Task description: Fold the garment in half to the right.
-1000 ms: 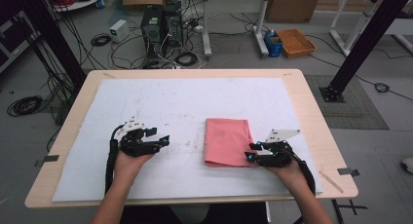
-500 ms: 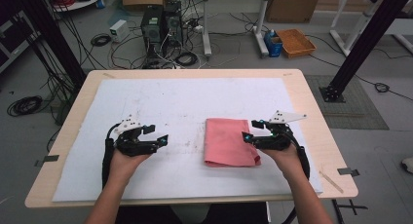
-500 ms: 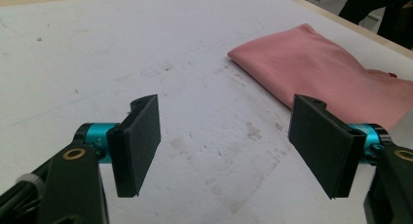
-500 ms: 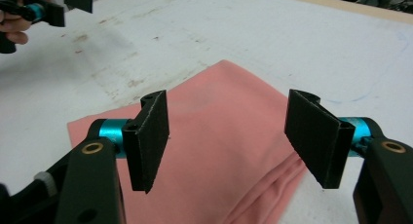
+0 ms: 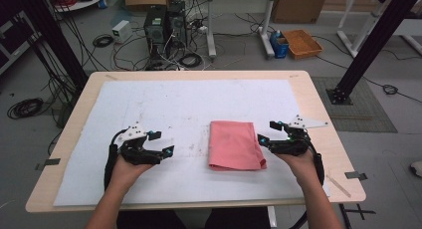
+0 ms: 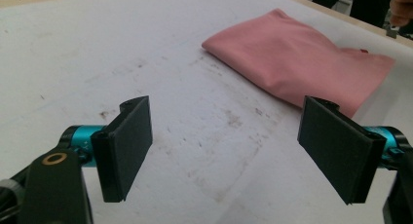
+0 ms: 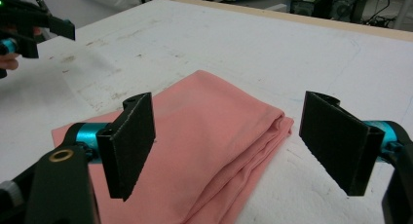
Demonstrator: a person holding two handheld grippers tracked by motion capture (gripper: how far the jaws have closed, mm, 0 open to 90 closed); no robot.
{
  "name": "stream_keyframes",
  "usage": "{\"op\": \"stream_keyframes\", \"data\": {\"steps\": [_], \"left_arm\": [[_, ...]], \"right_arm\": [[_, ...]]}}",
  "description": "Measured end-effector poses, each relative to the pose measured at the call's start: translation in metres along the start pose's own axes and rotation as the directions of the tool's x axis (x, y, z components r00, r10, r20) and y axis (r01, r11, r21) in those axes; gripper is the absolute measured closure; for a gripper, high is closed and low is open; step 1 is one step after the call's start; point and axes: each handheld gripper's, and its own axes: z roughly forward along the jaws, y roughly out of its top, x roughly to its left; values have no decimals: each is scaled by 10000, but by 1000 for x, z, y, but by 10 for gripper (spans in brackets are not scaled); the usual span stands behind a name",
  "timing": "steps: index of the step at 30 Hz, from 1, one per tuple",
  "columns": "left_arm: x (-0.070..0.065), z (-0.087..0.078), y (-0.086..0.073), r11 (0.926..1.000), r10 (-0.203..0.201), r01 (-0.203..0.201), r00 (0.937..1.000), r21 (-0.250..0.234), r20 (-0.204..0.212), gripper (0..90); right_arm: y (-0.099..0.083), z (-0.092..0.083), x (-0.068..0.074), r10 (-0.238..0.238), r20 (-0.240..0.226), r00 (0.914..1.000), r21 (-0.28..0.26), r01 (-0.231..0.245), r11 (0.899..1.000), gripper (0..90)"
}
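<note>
from above, your left gripper (image 5: 166,150) and right gripper (image 5: 264,139) flank the folded pink cloth (image 5: 235,145) on the white mat (image 5: 199,104). your left gripper view: jaws wide, empty. your right gripper view: jaws wide over the cloth's edge, gripping nothing.

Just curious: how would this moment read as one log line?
cloth: folded, on table | left gripper: open, empty | right gripper: open, beside cloth

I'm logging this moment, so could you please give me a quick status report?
Left gripper open, empty, over bare mat. Right gripper open, at the folded pink cloth. Nothing in the way.
</note>
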Motion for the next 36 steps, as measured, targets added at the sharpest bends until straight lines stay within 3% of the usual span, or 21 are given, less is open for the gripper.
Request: {"op": "stream_keyframes", "data": {"steps": [4,16,22,27,36], "left_arm": [[-2,4,-4,9998,149,-150,9999,166,38,195],[3,0,-2,9994,93,-92,10000,-347,36,189],[3,1,-1,9993,186,-183,9998,-330,84,189],[-1,-1,0,9990,318,-315,9995,-315,69,189],[1,-1,0,9991,219,-222,9997,-367,-81,189]], "right_arm": [[3,2,1,-98,-66,9999,-174,97,9998,202],[6,3,2,-251,147,9996,-134,253,9996,202],[3,9,4,-274,189,9994,168,271,9995,202],[2,10,4,-235,212,9995,124,233,9997,202],[-2,16,3,-244,227,9994,433,234,9988,202]]}}
